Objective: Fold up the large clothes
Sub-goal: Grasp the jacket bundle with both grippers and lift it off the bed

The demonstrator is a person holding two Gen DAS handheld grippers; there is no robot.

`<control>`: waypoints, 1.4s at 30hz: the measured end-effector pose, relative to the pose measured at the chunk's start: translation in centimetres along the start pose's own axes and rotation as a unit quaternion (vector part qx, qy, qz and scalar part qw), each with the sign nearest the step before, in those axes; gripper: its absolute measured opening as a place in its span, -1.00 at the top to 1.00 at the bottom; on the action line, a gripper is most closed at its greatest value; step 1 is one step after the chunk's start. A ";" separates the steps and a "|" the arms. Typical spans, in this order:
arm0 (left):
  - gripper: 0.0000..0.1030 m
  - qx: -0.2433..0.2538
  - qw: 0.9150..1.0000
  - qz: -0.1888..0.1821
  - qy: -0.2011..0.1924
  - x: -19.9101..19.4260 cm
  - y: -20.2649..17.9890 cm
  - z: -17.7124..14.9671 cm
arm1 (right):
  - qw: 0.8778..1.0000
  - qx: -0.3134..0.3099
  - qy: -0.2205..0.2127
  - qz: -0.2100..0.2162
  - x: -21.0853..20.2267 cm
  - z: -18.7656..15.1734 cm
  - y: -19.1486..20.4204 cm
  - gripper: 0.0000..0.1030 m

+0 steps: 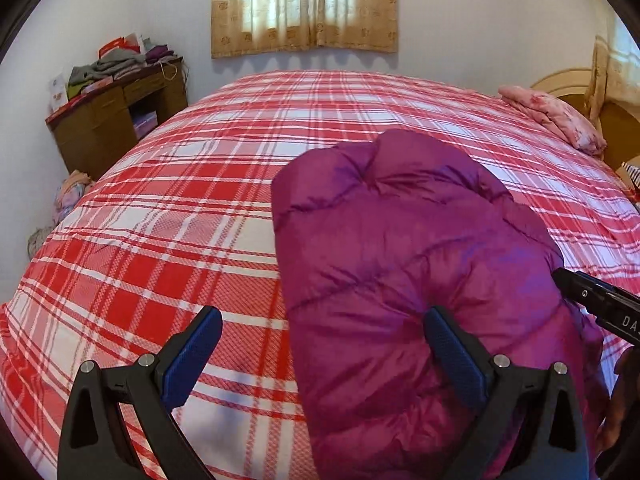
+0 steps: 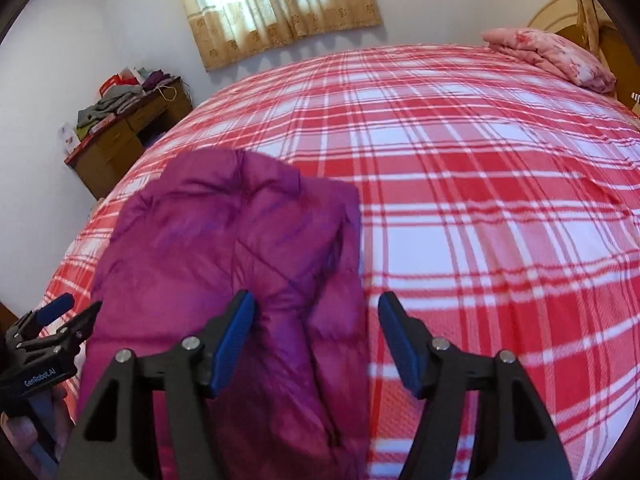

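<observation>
Magenta puffer jacket (image 1: 420,264) is lying folded into a thick bundle on the red-and-white plaid bedspread (image 1: 160,208), nearer the front edge of the bed, w/ its rounded end pointing toward the curtained window (image 1: 304,4).

L gripper (image 1: 322,356) is standing wide open, gripping nothing. Its right blue pad (image 1: 452,356) is resting against or just over the jacket's surface (can't tell which), while the left pad (image 1: 196,356) is sitting over bare bedspread, well clear of the fabric. So the jacket's left edge is running between the two fingers.

R gripper (image 2: 316,344) is also open, approx. mid-width, w/ nothing clamped. Its left pad (image 2: 234,340) is lying over the jacket; the right pad (image 2: 400,344) is over plaid, just beside the jacket's right edge, apart from it.

In the right wrist view the L gripper is showing at lower left, beside the bundle.

Pink floral pillow (image 2: 552,56) is sitting at the far right by the headboard, well apart. Wooden desk (image 1: 116,120) w/ piled clothes is standing against the far left wall.
</observation>
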State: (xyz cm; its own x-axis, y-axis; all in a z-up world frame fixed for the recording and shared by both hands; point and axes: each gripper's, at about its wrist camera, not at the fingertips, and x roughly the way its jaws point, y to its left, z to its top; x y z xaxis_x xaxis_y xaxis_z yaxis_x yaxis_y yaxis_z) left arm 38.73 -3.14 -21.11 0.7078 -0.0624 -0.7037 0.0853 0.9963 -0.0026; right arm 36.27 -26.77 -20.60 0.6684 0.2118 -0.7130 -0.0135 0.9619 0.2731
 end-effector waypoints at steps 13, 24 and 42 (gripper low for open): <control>-0.41 0.004 0.996 -0.091 0.018 2.3 -1.1 0.2 | 0.996 0.014 0.023 0.084 2.0 -0.6 -0.1 0.34; 0.63 0.103 0.993 -0.006 -0.059 -5.7 -4.1 0.9 | 0.991 0.000 -0.033 0.133 -2.7 -1.6 2.3 0.72; 0.64 0.071 0.995 0.054 -0.046 -4.6 6.9 -4.1 | 0.986 -0.039 0.065 0.147 0.9 -3.2 10.5 -0.19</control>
State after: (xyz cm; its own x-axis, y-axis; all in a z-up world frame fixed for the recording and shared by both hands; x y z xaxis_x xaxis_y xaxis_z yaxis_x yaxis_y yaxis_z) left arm 33.20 4.28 -20.77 0.7787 0.0328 -0.6266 0.0991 0.9797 0.1745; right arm 34.36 -15.95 -20.49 0.5262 0.4996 -0.6881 -0.2538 0.8646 0.4337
